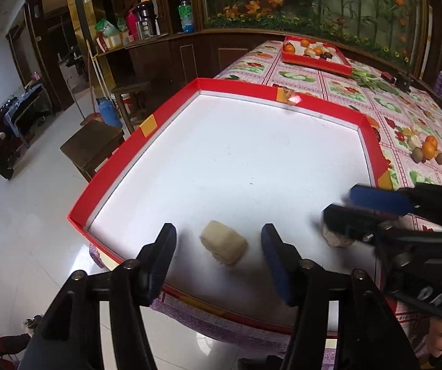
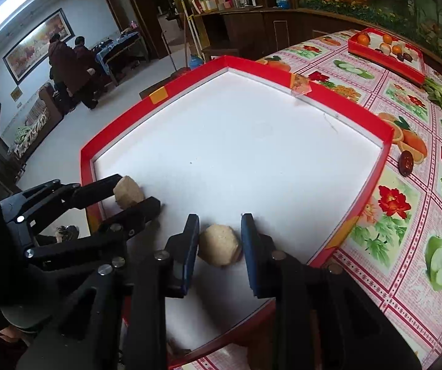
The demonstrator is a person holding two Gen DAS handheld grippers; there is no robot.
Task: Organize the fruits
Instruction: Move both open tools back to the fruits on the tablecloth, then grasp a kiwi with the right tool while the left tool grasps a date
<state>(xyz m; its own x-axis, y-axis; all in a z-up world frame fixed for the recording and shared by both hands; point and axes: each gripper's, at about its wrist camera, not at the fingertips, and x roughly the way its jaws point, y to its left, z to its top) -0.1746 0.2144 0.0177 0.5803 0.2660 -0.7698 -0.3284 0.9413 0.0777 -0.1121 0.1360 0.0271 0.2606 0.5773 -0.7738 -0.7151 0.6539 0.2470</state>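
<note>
A large red tray with a white floor [image 1: 236, 160] [image 2: 236, 154] lies at the table's near corner. Two pale beige fruits lie on it. My left gripper [image 1: 219, 240] [image 2: 137, 192] is open, its fingers on either side of one beige fruit [image 1: 224, 246] [image 2: 127, 191] without touching it. My right gripper [image 2: 220, 240] [image 1: 341, 208] is open around the second beige fruit [image 2: 219, 245], which is partly hidden behind its finger in the left wrist view [image 1: 335, 237]. Both fruits rest on the tray floor near its front edge.
A smaller red tray [image 1: 316, 54] [image 2: 386, 55] with oranges and other fruits stands at the far side of the table. Loose oranges, kiwis and dark fruits [image 1: 430, 151] lie on the flowered tablecloth [image 2: 406, 215] right of the big tray. Green vegetables [image 1: 372, 80] lie further back.
</note>
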